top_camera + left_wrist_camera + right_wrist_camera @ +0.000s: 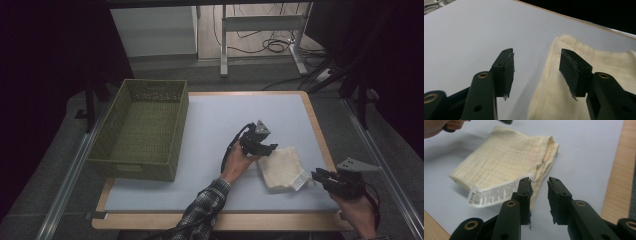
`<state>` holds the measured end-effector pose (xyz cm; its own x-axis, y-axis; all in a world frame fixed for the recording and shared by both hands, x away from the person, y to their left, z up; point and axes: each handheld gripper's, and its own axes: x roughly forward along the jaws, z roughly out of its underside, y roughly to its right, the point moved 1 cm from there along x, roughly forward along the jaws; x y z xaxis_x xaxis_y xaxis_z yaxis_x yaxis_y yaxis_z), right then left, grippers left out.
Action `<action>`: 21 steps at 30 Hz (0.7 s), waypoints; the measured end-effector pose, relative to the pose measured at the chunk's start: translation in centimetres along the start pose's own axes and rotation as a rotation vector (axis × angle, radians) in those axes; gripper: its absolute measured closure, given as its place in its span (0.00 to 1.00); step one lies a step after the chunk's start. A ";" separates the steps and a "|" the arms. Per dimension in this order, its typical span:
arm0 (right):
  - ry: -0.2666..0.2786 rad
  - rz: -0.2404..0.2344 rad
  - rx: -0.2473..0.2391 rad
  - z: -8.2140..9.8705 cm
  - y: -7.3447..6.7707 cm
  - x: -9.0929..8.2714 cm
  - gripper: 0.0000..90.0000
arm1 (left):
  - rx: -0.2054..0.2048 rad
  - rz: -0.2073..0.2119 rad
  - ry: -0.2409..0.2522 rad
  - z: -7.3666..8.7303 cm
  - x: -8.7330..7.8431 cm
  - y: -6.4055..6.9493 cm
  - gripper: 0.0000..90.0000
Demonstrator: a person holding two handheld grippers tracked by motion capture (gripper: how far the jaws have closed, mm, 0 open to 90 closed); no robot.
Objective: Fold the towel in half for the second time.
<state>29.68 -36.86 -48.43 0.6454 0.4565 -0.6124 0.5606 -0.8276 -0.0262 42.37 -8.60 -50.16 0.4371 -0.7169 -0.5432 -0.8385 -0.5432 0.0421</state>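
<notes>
A folded cream cloth lies flat on the pale blue mat, right of centre, with a white printed label at its near right corner. My left gripper sits at the cloth's upper left edge. In the left gripper view its jaws stand well apart, with the cloth lying behind the right jaw and nothing pinched. My right gripper hovers just off the cloth's near right corner. Its jaws show a narrow gap beside the cloth and label, gripping nothing.
A green woven basket stands empty on the table's left side. The mat is bordered by a wooden table edge. Desk legs and cables sit on the floor beyond the far side.
</notes>
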 end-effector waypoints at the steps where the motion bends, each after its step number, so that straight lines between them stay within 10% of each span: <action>1: 0.004 -0.002 -0.002 -0.2 0.0 0.0 0.79 | -0.006 0.005 0.000 0.2 -0.3 -0.1 0.48; 21: -0.089 0.007 -0.001 1.5 -0.4 4.2 0.62 | -0.028 -0.036 -0.113 3.7 0.4 -0.4 0.49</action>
<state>31.46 -35.10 -52.17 0.6010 0.4196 -0.6802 0.5568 -0.8304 -0.0203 41.68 -7.11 -53.49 0.4256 -0.6436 -0.6361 -0.8130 -0.5807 0.0436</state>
